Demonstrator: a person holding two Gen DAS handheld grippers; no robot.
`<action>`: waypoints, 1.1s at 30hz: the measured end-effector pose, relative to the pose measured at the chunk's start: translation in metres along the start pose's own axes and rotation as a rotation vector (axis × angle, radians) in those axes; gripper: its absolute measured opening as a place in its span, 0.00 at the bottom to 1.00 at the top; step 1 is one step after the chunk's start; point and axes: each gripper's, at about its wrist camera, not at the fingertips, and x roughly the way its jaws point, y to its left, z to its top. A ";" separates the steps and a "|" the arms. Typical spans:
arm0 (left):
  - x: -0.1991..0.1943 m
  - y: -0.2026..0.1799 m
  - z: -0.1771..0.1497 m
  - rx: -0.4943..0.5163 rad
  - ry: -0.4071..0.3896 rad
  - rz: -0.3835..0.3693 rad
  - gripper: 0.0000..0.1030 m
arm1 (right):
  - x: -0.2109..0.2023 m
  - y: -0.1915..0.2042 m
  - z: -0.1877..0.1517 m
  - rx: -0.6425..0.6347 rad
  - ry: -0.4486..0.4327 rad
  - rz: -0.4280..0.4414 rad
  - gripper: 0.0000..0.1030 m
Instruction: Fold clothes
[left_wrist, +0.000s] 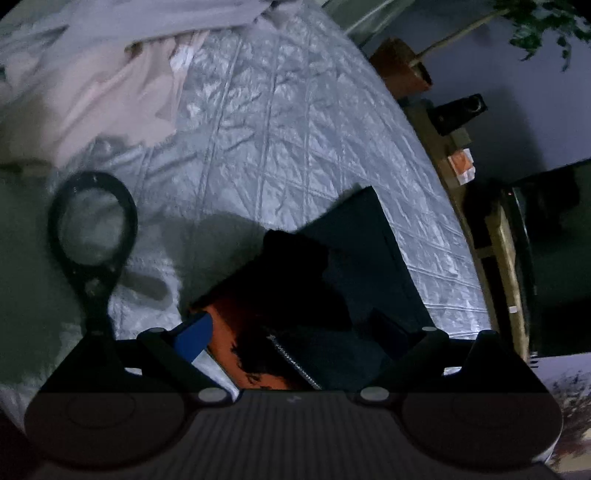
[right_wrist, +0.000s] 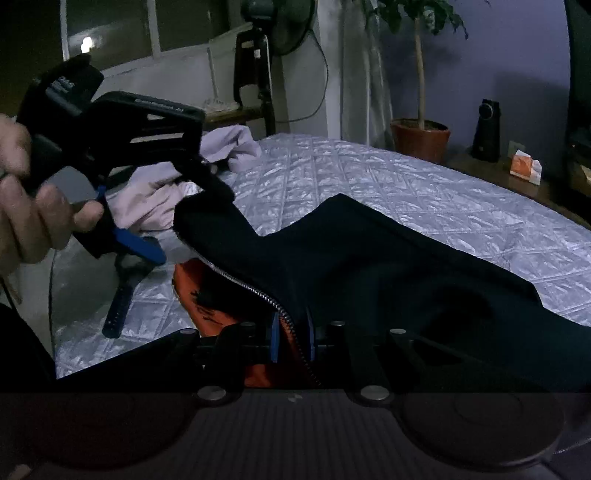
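A quilted silver bedspread (right_wrist: 369, 192) is seen covering the bed. A potted plant (right_wrist: 419, 138) is placed past the far edge, with a black speaker (right_wrist: 487, 129) and an orange-white packet (right_wrist: 524, 168) on a wooden ledge (right_wrist: 535, 188) beside it. A standing fan (right_wrist: 284, 26) and a window (right_wrist: 147, 29) are seen at the back.

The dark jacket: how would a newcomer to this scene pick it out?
Start at the quilted silver bedspread. The dark jacket lies across its near side, unlike the pale pink clothes heaped further back. Only it has a metal zipper and orange lining.
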 end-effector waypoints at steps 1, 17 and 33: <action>0.000 0.001 0.000 -0.015 0.014 0.002 0.90 | 0.000 -0.002 0.001 0.014 -0.009 0.001 0.18; 0.034 -0.011 0.007 -0.190 0.250 -0.083 0.36 | -0.001 -0.016 0.008 0.062 -0.040 0.010 0.20; 0.026 -0.055 0.019 0.011 0.161 -0.097 0.02 | -0.010 -0.030 0.010 0.131 -0.063 0.048 0.46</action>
